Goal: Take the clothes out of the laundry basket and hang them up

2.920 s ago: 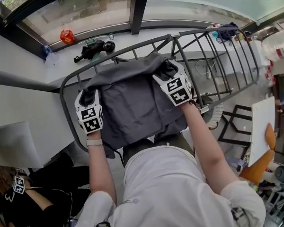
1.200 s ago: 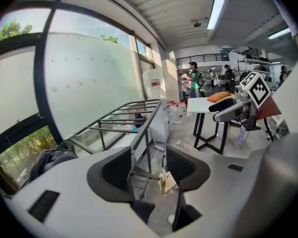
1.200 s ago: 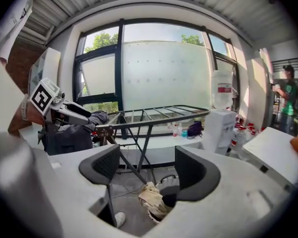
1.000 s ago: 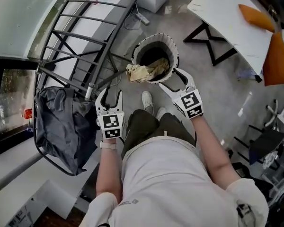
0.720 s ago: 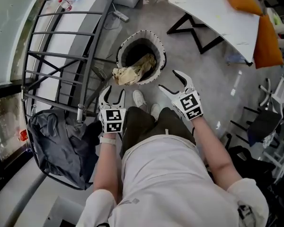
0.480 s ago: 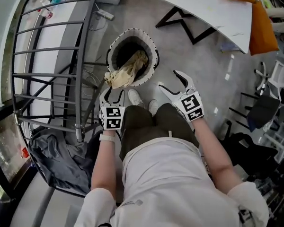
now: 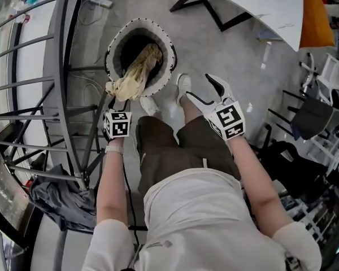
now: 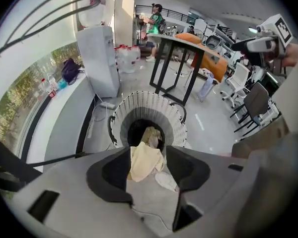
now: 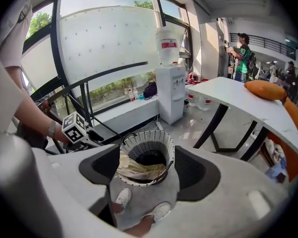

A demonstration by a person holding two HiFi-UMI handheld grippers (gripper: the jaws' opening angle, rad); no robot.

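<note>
We are aiming spread left gripper (image 8: 148, 155) at yellow garment (image 7: 133, 78) overhanging laundry basket (image 7: 140, 22), 7 o'clock, for pickup; right gripper (image 7: 202, 89) spread, empty.

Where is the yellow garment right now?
Head view, upper left of centre: the yellow garment hangs over the near-left rim of the white laundry basket, just ahead of the left hand-held gripper, beside the grey drying rack.
</note>
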